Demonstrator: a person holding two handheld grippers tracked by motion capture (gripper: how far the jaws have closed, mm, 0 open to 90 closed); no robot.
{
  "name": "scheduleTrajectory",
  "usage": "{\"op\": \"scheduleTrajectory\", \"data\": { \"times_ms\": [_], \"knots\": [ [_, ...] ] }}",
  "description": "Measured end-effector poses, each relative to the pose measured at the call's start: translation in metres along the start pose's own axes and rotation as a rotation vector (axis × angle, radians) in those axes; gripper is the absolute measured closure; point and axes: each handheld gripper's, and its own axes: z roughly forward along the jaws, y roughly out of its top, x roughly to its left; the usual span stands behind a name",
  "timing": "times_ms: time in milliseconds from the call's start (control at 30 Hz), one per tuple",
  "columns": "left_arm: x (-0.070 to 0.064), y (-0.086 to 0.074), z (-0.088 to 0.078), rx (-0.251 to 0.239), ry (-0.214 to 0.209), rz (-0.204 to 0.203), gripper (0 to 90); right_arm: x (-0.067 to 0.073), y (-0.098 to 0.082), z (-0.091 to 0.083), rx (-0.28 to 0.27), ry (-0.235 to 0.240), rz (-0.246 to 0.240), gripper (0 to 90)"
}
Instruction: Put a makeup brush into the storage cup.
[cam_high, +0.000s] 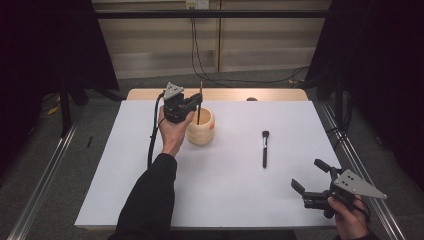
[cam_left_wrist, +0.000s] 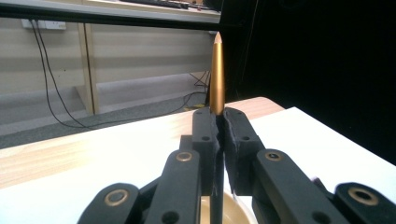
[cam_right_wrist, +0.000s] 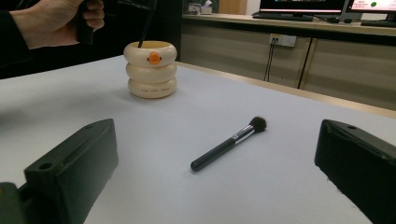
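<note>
My left gripper (cam_high: 199, 103) is shut on a slim brush handle (cam_high: 200, 91), gold at the top (cam_left_wrist: 216, 74) and dark lower down. It holds the handle upright, and the lower end (cam_right_wrist: 148, 21) reaches into a cream ringed cup (cam_high: 201, 131) with an orange mark (cam_right_wrist: 154, 58). In the left gripper view the jaws (cam_left_wrist: 219, 122) press together on the handle above the cup's rim (cam_left_wrist: 236, 211). A black makeup brush (cam_high: 264, 149) lies flat on the white table right of the cup. My right gripper (cam_high: 308, 174) hovers open at the near right, facing that brush (cam_right_wrist: 229, 143), with nothing between its jaws.
The white table top (cam_high: 225, 195) ends in a wooden strip (cam_high: 220, 94) at the far side. Metal rails (cam_high: 45, 180) run along both sides. The left gripper's cable (cam_high: 151, 140) hangs beside the forearm. A small dark spot (cam_high: 252, 99) sits at the far edge.
</note>
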Motion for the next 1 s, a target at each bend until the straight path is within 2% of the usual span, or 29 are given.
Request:
{"op": "scheduleTrajectory", "data": {
  "times_ms": [167,267,333,467,633,767,900,1000],
  "knots": [
    [0.004,-0.004,-0.002,-0.002,0.02,-0.012,83.9,0.0,0.0,0.0,0.002,0.005,0.005,0.0],
    [0.004,-0.009,-0.003,0.014,0.025,0.001,83.9,0.0,0.0,0.0,0.008,0.004,0.005,0.0],
    [0.005,-0.011,-0.003,0.011,0.015,-0.022,83.9,0.0,0.0,0.001,0.005,0.006,0.007,0.0],
    [0.006,-0.011,-0.004,0.014,0.016,-0.01,83.8,0.0,0.0,0.0,0.01,0.01,0.004,0.0],
    [0.007,-0.017,-0.002,0.022,0.01,-0.018,83.8,0.0,0.0,0.001,0.006,0.008,0.005,0.0],
    [0.007,-0.022,0.0,0.031,0.029,-0.019,83.8,-0.001,0.0,0.0,0.004,0.003,0.007,0.0],
    [0.007,-0.026,0.0,0.043,0.024,-0.015,83.8,0.0,0.0,0.0,0.005,0.005,0.005,0.0],
    [0.005,-0.029,0.0,0.052,0.018,0.0,83.7,0.0,0.0,0.0,0.002,0.004,0.002,0.0]
  ]
}}
